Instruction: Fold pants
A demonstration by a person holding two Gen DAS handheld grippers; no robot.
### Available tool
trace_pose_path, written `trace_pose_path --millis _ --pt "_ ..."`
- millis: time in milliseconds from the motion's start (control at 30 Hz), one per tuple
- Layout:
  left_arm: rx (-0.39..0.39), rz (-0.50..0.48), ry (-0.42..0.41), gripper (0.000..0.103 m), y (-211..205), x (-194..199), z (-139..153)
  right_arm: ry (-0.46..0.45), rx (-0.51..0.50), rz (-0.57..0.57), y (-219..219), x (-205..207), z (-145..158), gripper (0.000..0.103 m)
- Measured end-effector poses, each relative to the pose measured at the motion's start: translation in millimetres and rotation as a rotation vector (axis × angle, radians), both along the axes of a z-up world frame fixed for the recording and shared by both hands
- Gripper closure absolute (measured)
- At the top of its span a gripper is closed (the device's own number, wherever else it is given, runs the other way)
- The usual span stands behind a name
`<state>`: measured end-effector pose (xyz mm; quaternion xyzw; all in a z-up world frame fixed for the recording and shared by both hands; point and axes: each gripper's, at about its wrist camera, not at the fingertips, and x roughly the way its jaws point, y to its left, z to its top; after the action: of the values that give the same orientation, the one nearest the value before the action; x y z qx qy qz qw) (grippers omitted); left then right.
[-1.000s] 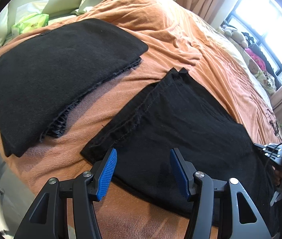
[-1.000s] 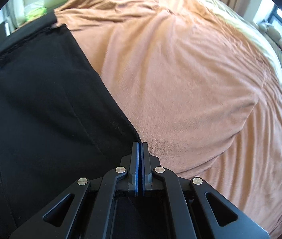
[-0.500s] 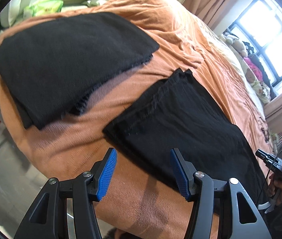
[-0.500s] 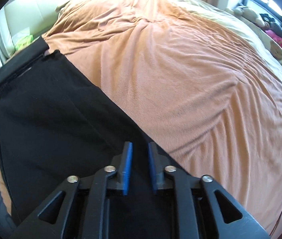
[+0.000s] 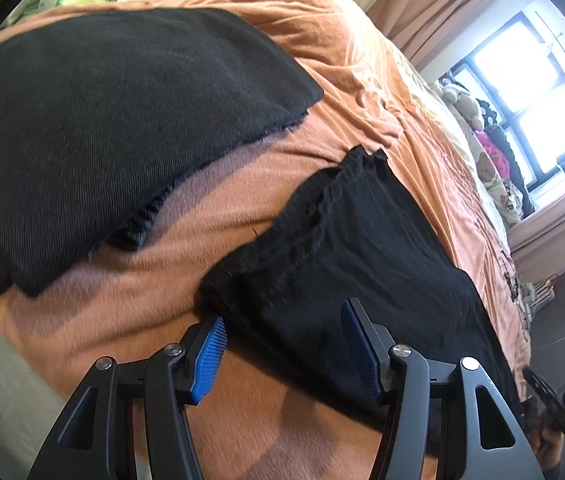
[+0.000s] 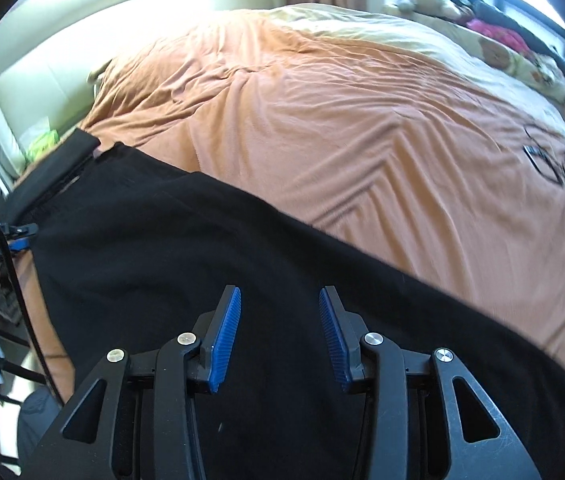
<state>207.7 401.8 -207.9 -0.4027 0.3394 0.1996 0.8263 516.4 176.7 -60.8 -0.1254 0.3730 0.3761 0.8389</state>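
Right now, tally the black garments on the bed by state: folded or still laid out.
Folded: 1, the folded black garment near the bed's head.
Laid out: 1, the black pants on the orange bedspread.
Total: 2.

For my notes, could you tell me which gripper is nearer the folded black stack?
Left. The left gripper hovers just short of the folded black stack; the right gripper is farther away.

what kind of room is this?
Most likely a home bedroom: the pants lie on a wide bed with an orange blanket, stuffed toys line the curtained window.
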Motion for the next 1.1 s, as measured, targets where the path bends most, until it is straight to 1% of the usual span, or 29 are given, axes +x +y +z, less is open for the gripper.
trace_pose_path --millis 67,133,233,300,400,433,500,600,700,767,833,900,1033,1100 --pt "0.042 0.003 0.005 0.049 1 2 2 0.014 0.009 -0.02 -13 -9 -2 0.064" --pt "0.081 0.012 0.016 0.059 3 3 2 0.027 0.011 -0.038 -22 -14 -3 0.064" --pt "0.071 0.016 -0.01 0.059 8 0 0 0.052 0.03 -0.09 -35 -24 -6 0.064" --pt "0.066 0.014 -0.058 0.059 6 -7 1 0.072 0.045 -0.136 -45 -31 -11 0.064" --pt "0.078 -0.017 -0.112 0.059 0 -11 3 0.098 0.036 -0.187 -52 -41 -23 0.064" --pt "0.088 -0.025 -0.12 0.059 -2 -12 5 0.12 0.033 -0.198 -55 -44 -28 0.064" --pt "0.097 -0.031 -0.113 0.059 -2 -9 6 0.146 0.036 -0.21 -56 -48 -34 0.064" --pt "0.103 -0.029 -0.086 0.059 1 -4 3 0.134 0.03 -0.236 -59 -55 -37 0.064" --pt "0.112 -0.027 -0.067 0.06 3 0 1 0.151 0.058 -0.269 -67 -59 -35 0.064" --pt "0.121 -0.028 -0.053 0.064 3 4 1 0.133 0.059 -0.295 -70 -64 -31 0.064" --pt "0.118 -0.029 -0.048 0.077 4 6 0 0.121 0.058 -0.314 -72 -70 -31 0.064" --pt "0.101 -0.036 -0.069 0.086 5 7 1 0.146 0.07 -0.319 -73 -76 -32 0.064" --pt "0.135 -0.022 -0.098 0.091 2 6 16 0.146 0.057 -0.323 -70 -86 -38 0.064" --pt "0.143 -0.01 -0.119 0.092 2 4 26 0.172 0.058 -0.345 -70 -87 -42 0.066"
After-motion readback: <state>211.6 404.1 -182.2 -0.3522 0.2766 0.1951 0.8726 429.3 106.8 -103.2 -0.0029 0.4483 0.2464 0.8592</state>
